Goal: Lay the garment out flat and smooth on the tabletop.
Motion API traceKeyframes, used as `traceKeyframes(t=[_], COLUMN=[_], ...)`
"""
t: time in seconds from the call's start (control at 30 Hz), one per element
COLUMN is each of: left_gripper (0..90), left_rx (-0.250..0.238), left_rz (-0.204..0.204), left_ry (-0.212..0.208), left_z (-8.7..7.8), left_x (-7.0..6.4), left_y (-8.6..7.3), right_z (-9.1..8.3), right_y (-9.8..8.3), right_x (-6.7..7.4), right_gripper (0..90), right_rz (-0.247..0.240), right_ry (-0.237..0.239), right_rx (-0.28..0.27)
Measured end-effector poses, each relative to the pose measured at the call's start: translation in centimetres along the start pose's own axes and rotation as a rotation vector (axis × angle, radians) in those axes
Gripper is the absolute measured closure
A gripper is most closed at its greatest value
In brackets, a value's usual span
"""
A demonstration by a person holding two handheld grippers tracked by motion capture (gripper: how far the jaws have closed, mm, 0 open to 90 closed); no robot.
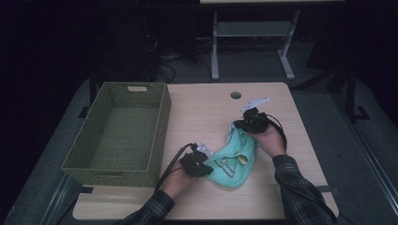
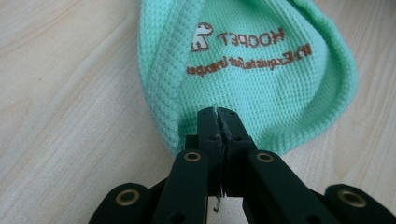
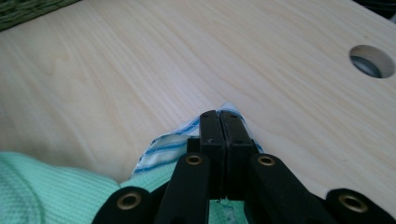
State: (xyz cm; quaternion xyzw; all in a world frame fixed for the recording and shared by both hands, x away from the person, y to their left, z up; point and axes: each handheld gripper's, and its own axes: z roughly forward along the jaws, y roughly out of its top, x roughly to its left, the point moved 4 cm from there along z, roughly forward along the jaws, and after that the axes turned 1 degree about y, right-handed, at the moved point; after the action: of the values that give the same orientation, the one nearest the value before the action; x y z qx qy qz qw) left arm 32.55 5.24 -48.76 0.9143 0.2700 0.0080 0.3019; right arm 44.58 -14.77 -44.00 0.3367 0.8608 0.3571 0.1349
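Note:
A mint-green waffle-weave cloth (image 1: 237,157) with brown lettering lies bunched on the wooden table (image 1: 206,112), between my two grippers. My left gripper (image 1: 206,165) is shut on its near left edge; in the left gripper view the jaws pinch the green cloth (image 2: 243,70) at the left gripper's tips (image 2: 218,114). My right gripper (image 1: 240,125) is shut on the far end of the cloth, lifted a little. In the right gripper view the right gripper's tips (image 3: 221,116) clamp a white, blue-striped edge (image 3: 163,147) that joins the green cloth (image 3: 42,186).
A green woven basket (image 1: 162,122) stands with nothing in it on the table's left half, close to my left hand. A round cable hole (image 1: 235,95) sits near the far edge, also the cable hole (image 3: 371,61) in the right gripper view. Dark floor and a desk frame lie beyond.

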Motion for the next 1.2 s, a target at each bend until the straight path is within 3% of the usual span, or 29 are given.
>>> traceKeyframes(t=[0.3,0.57,0.63,0.7,0.93,0.97,1.03,1.2], left_gripper=[88.3,88.3,88.3,88.3,88.3,88.3,88.3,88.4], left_rx=[-0.004,0.003,0.001,0.0,0.006,-0.004,0.018,0.006], left_rz=[-0.011,-0.001,-0.002,-0.004,0.004,-0.009,0.014,0.002], left_ry=[-0.004,-0.003,-0.004,-0.006,-0.002,-0.003,-0.003,-0.006], left_z=[0.0,0.0,0.0,0.0,-0.1,0.0,-0.1,-0.1], left_x=[0.0,0.0,-0.1,0.0,0.0,0.0,0.2,0.1], left_y=[0.0,0.0,0.0,0.0,0.0,0.0,-0.1,-0.1], right_z=[-0.1,0.7,0.8,0.7,-1.5,-1.9,-2.7,-4.5], right_y=[0.2,0.0,0.0,0.0,-0.1,-0.2,-0.6,-1.9], right_x=[-2.2,-3.7,-3.7,-3.4,-2.8,-2.7,-2.6,-2.3], right_gripper=[88.9,89.0,87.0,79.1,73.5,73.5,73.5,73.0], right_rz=[0.057,0.09,0.101,0.101,0.109,0.111,0.114,0.116], right_ry=[-0.056,-0.096,-0.08,-0.072,-0.034,-0.028,-0.025,-0.017], right_rx=[-0.021,-0.008,-0.013,-0.026,-0.07,-0.074,-0.088,-0.104])
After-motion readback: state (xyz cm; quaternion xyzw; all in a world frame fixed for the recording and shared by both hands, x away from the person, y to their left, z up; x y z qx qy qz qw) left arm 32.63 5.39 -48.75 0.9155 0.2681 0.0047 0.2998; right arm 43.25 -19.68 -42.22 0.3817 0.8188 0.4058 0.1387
